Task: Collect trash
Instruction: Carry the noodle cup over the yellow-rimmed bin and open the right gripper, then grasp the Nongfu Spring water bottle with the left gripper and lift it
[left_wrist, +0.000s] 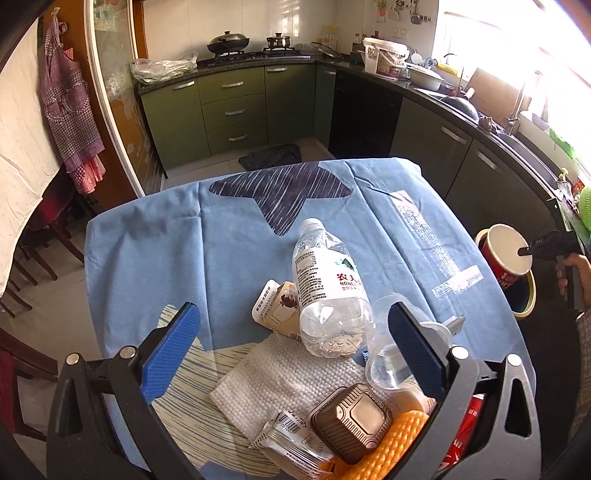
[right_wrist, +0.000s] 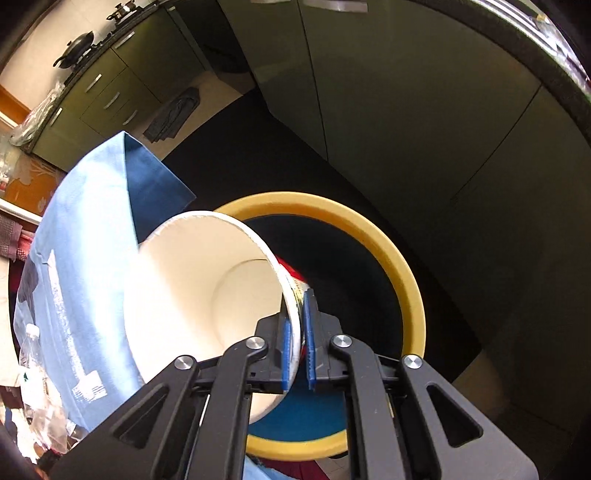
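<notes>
- Step in hand, as I read it: binning the paper cup (right_wrist: 192, 295). The right gripper (right_wrist: 296, 354) has its jaws pinching the cup's wall at the rim, one pad inside, one outside, and holds it tilted right over the mouth of the yellow-rimmed bin (right_wrist: 406, 280).
- The bin stands on the floor just beside the edge of the surface, which is draped in a blue cloth (left_wrist: 229, 251).
- Next move, my guess: spread those jaws so the cup drops in. It's hanging partly over the rim nearest the cloth, so a nudge toward the bin's middle first wouldn't hurt.
- The cup itself: white and empty inside, red print outside, looks light and a bit squishy where it's pinched.
- Left gripper (left_wrist: 291, 347) has its jaws spread wide with nothing between the pads, hovering over the rest of the pile.
- Still left on the cloth: an empty clear water bottle (left_wrist: 328, 291) lying on its side, a clear plastic cup (left_wrist: 388, 369), a brown tray (left_wrist: 351, 421), a snack wrapper (left_wrist: 291, 439) and a white napkin (left_wrist: 273, 380).
</notes>
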